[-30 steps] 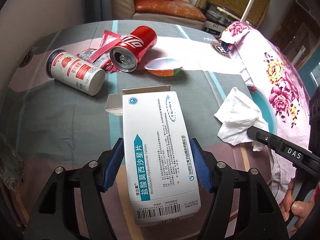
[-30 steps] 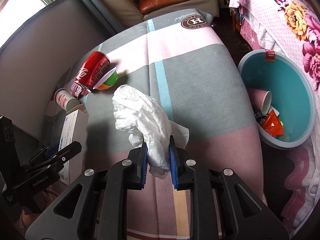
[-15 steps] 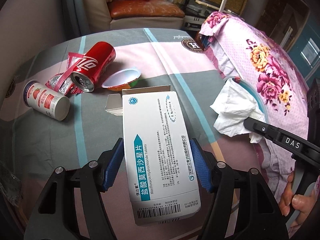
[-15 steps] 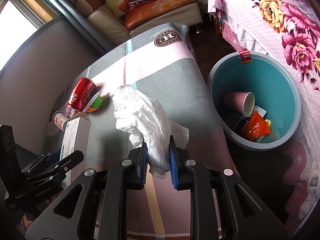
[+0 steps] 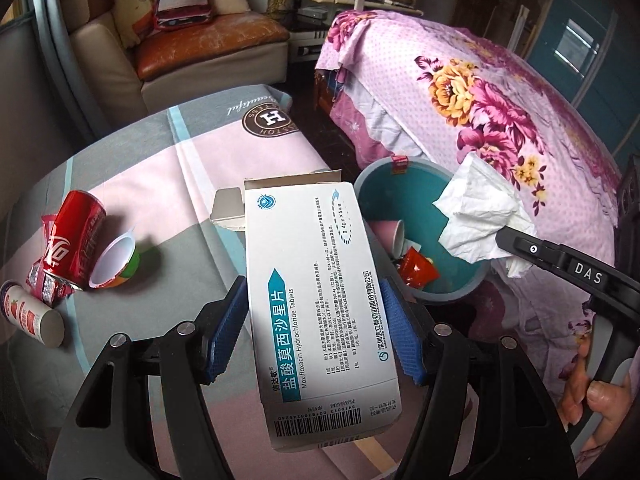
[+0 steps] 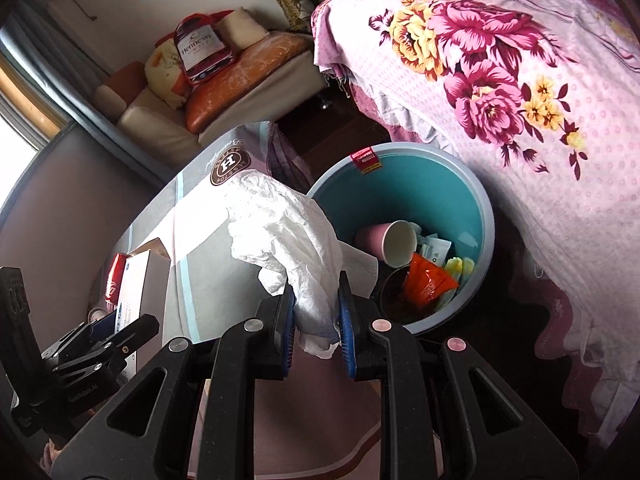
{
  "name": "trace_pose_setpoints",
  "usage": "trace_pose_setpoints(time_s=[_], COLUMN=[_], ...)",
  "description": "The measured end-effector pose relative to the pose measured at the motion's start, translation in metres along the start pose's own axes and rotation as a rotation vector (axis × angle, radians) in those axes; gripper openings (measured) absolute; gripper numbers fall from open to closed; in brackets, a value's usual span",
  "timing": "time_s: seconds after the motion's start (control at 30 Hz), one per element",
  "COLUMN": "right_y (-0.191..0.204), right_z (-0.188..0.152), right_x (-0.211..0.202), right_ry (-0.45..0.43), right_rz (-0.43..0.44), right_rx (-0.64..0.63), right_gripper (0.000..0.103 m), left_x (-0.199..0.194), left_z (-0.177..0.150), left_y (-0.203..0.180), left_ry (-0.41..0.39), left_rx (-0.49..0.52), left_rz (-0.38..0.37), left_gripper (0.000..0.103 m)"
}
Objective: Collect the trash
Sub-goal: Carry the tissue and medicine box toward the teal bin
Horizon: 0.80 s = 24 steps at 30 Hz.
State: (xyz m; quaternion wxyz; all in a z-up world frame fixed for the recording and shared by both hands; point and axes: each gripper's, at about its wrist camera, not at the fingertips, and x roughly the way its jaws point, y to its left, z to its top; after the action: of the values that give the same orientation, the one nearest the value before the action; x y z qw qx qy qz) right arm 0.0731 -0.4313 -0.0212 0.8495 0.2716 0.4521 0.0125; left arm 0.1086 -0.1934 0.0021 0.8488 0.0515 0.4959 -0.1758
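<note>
While both grippers hang over the near edge of the cloth-covered table [image 5: 132, 168], the leftovers lie at its far left: a white cylindrical drink bottle with a strawberry print [image 5: 30, 314] on its side at the edge, crumpled red foil wrappers [image 5: 42, 284] just beside it, a red soda can [image 5: 72, 240] lying on its side touching them, and a small orange-and-green plastic cup with a white inside [image 5: 116, 262] tipped over against the can. To the right of these, the left gripper [image 5: 316, 328] has its blue-padded jaws pinching a white cardboard medicine box with teal lettering [image 5: 316, 288] by its long sides, the box's open flap pointing away toward the far side. Right of the box, on the floor beside the table and next to the bed with the pink floral cover [image 6: 500, 80], stands a round teal plastic bin [image 6: 452, 184]; inside it lie a pink paper cup [image 6: 390, 240] on its side, an orange-red wrapper [image 6: 426, 282] and some pale packets. The right gripper [image 6: 316, 320] has its jaws pressed onto the lower end of a crumpled white tissue [image 6: 288, 236], which billows up above the fingers, near the bin's left rim. From the left wrist view that tissue shows in front of the bin's right side.
</note>
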Motion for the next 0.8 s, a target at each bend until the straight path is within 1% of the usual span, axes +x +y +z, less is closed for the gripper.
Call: trace_pose_setpoints(time_s=[0.2, 0.4, 0.6, 0.8], right_y=[-0.034, -0.053, -0.062, -0.065], right_z=[0.01, 0.015, 0.018, 0.021], right_x=[-0.009, -0.006, -0.002, 0.003], right_ry=[-0.029, -0.03, -0.022, -0.008], right_rz=[-0.04, -0.067, -0.087, -0.101], right_rx=[0.056, 0.088, 0.099, 0.101], right_gripper=[0.019, 0.019, 0.019, 0.019], left_x=[0.023, 0.049, 0.07, 0.084], left_z=[0.018, 0.027, 0.035, 0.038], left_y=[-0.041, -0.071, -0.085, -0.089], left_ry=[0.014, 0.05, 0.077, 0.1], left_rx=[0.073, 0.115, 0.135, 0.131], left_rz=[-0.039, -0.07, -0.08, -0.089], left_gripper=[0.067, 0.067, 0.067, 0.07])
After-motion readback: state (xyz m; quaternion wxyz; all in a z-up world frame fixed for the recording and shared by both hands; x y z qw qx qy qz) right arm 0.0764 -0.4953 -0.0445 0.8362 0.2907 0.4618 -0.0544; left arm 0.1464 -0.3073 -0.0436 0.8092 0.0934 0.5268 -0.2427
